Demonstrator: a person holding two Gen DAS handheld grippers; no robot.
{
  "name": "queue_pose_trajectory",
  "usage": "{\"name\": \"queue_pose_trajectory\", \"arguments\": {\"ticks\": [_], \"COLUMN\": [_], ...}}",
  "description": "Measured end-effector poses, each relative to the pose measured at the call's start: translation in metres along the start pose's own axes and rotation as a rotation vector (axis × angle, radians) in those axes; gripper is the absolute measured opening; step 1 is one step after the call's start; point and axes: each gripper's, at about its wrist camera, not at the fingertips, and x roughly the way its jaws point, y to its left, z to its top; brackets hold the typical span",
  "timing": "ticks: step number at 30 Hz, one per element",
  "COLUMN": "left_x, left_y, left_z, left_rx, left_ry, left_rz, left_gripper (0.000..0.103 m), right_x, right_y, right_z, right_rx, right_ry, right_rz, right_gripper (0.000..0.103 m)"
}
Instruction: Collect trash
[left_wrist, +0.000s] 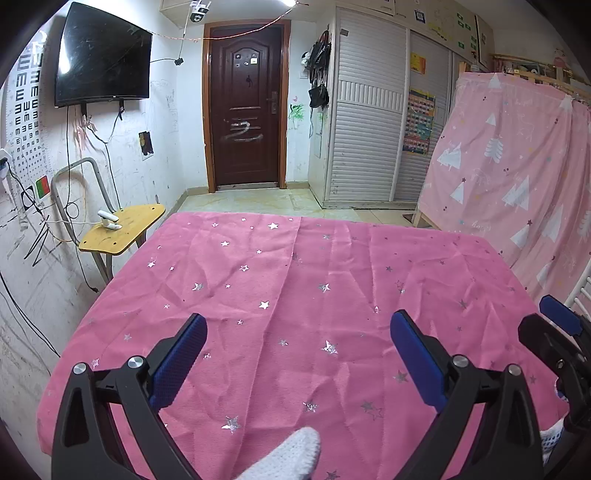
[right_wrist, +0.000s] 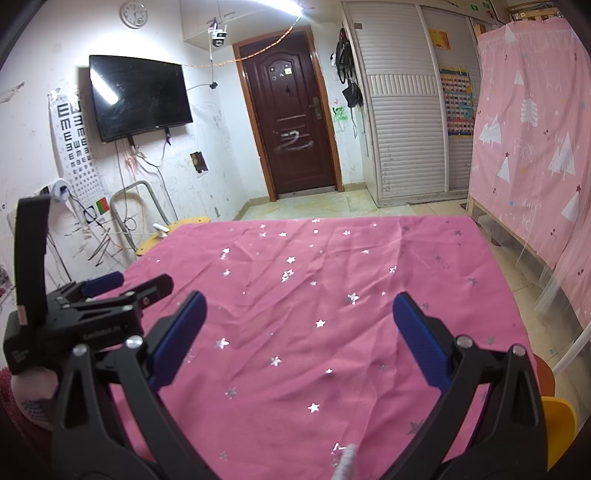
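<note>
Through the left wrist view, a worktop draped in a pink cloth (left_wrist: 295, 295) scattered with silver stars fills the lower frame, creased but bare of any visible trash. Beyond it stand a dark brown door (left_wrist: 246, 107), a wall-mounted television (left_wrist: 103, 55), an eye chart (left_wrist: 26, 110), white louvred wardrobe doors (left_wrist: 369, 129) and a pink curtain (left_wrist: 517, 166) printed with trees. A small yellow side table (left_wrist: 122, 229) sits at the cloth's left edge. The left gripper (left_wrist: 299, 328) hovers over the cloth, jaws spread wide and holding nothing; a white gloved fingertip (left_wrist: 295, 454) shows below. In the right wrist view, the same cloth, door and television appear, with a wall clock (right_wrist: 133, 14) above. The right gripper (right_wrist: 299, 314) is likewise wide apart and empty.
</note>
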Motion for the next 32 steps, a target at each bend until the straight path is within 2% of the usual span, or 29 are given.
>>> {"name": "queue_pose_trajectory", "arguments": {"ticks": [20,32], "left_x": [-0.003,-0.0004], "left_y": [0.0029,0.0045], "left_z": [-0.001,0.0009], "left_rx": [-0.009,-0.019], "left_ry": [-0.027,-0.009], "left_rz": [0.014,0.004], "left_gripper": [0.091,0.091], "right_x": [0.0,0.0], "right_y": [0.0009,0.0001], "right_z": [0.0,-0.0033], "right_rx": [-0.001,-0.003], "right_ry": [0.002,0.008], "right_rz": [-0.001,-0.005], "right_gripper": [0.097,0.097]}}
